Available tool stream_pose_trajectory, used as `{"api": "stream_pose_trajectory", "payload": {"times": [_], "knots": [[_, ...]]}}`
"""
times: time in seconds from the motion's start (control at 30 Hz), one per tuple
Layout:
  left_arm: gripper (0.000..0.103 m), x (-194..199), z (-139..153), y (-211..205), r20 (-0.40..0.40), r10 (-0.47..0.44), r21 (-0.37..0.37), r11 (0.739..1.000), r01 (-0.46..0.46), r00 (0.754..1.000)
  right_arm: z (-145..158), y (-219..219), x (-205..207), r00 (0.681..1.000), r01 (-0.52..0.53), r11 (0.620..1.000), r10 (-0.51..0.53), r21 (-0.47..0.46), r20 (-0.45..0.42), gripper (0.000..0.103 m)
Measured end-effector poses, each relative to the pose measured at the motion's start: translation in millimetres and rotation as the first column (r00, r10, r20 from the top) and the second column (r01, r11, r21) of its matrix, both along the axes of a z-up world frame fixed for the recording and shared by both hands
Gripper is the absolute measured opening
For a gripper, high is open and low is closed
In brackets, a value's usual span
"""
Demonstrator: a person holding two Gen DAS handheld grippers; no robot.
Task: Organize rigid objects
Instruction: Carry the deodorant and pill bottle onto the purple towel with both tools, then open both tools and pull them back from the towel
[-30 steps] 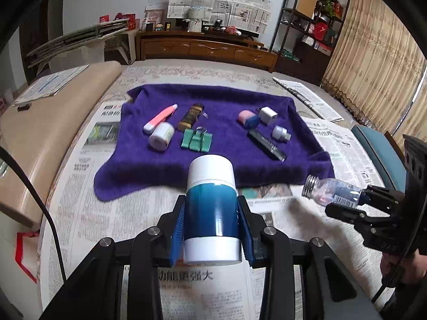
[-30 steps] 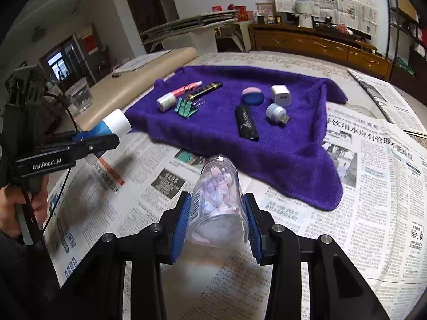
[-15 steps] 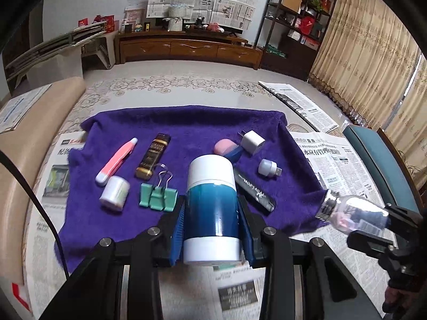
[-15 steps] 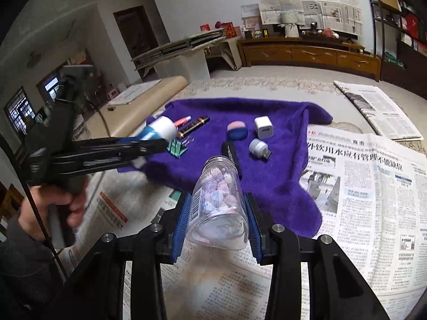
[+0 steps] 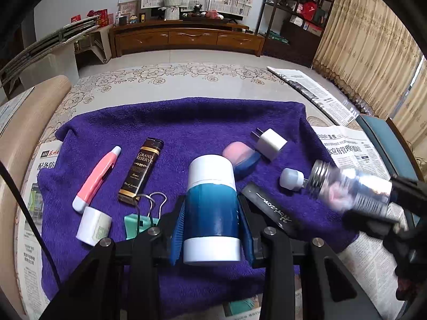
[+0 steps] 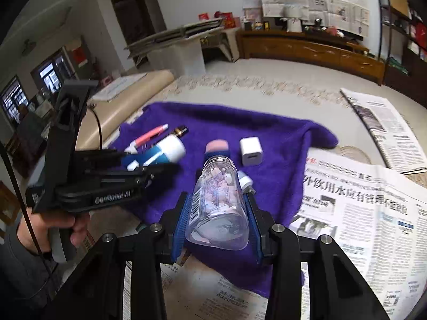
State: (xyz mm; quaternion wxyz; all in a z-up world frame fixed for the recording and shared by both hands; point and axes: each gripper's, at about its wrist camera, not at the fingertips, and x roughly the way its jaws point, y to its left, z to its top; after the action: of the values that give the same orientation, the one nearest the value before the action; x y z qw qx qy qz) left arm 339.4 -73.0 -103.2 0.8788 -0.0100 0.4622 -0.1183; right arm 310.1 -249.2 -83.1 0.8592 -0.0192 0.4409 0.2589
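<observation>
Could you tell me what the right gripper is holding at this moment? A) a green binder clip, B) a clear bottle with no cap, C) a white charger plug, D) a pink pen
B: the right gripper has its blue pads pressed on both sides of the clear bottle, whose threaded neck is open, while the left gripper holds a blue and white canister.

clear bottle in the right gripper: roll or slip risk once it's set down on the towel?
The clear bottle is round, so on its side it may roll, though the purple towel probably damps that. Smooth plastic could slip. Loose pieces inside may shift.
</observation>
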Motion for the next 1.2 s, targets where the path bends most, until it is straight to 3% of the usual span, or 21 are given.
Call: {"api": "stream_pose_trajectory", "payload": {"times": [0.2,0.67,0.97,1.1,1.2], "knots": [[0.034,5.0,-7.7,-7.0,-0.024,-0.011,0.03,0.999,0.012,1.0,-17.9,4.6,7.8,0.999,-0.004,0.999,0.003,-0.034,-0.044,0.039],[0.035,11.4,-14.8,-20.5,-0.09,-0.032,0.124,0.991,0.043,0.995,-30.9,13.0,32.8,0.997,-0.056,0.988,0.048,-0.143,-0.056,0.04],[0.035,12.1,-15.0,-17.5,-0.108,-0.028,0.134,0.99,0.042,0.994,-41.5,16.8,39.6,0.995,-0.072,0.98,0.057,-0.183,-0.086,0.04],[0.058,8.7,-10.0,-15.6,-0.095,-0.029,0.111,0.993,0.04,0.995,-41.7,17.9,39.0,0.995,-0.077,0.978,0.062,-0.194,-0.083,0.04],[0.063,2.8,-4.5,-15.0,-0.074,-0.04,0.107,0.993,0.048,0.996,-42.0,18.4,38.1,0.994,-0.085,0.976,0.07,-0.198,-0.084,0.04]]}}
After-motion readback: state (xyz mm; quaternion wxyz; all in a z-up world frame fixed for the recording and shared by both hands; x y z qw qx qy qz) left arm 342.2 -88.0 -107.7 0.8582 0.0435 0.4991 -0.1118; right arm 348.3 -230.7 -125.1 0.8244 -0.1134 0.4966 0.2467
